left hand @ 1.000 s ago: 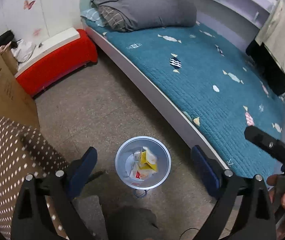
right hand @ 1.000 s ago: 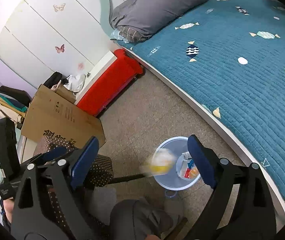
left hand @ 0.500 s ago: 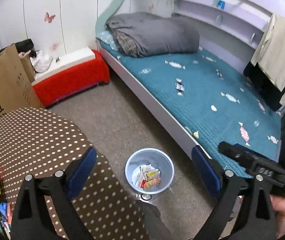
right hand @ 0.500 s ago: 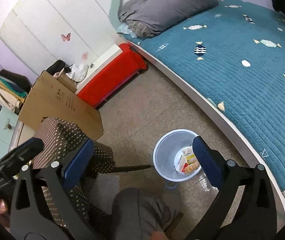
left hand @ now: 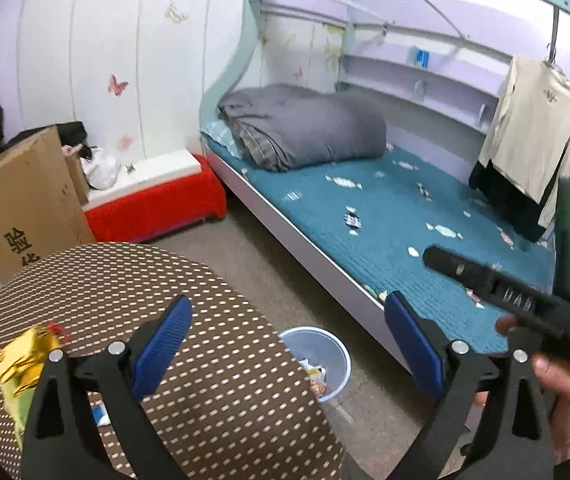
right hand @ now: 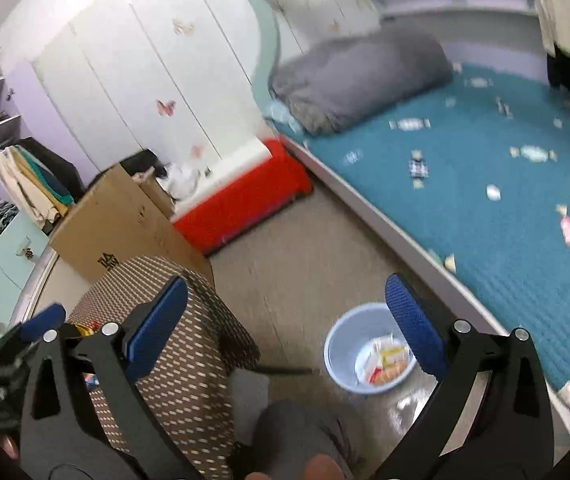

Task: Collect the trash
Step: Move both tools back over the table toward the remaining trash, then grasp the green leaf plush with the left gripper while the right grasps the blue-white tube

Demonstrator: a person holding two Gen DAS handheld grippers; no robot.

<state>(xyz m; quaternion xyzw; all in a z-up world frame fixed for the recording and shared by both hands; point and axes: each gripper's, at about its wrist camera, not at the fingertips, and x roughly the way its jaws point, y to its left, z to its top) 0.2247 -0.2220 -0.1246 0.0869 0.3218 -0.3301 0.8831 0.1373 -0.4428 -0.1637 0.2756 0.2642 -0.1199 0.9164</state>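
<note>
Both grippers have come up off the bin (right hand: 369, 354) since a second ago; the dotted table (left hand: 205, 360) now fills the left view. Right gripper (right hand: 285, 326) opened the last bit and stands wide apart, empty; left gripper (left hand: 287, 346) likewise apart, empty. Dropped wrappers lie in the bin on the floor by the bed (left hand: 397, 216). Remaining trash: gold wrapper (left hand: 25, 356) at the table's left edge. Risks: crinkly foil slipping from the pads, or getting nudged off the edge; views are motion-blurred, so aim may be off.
</note>
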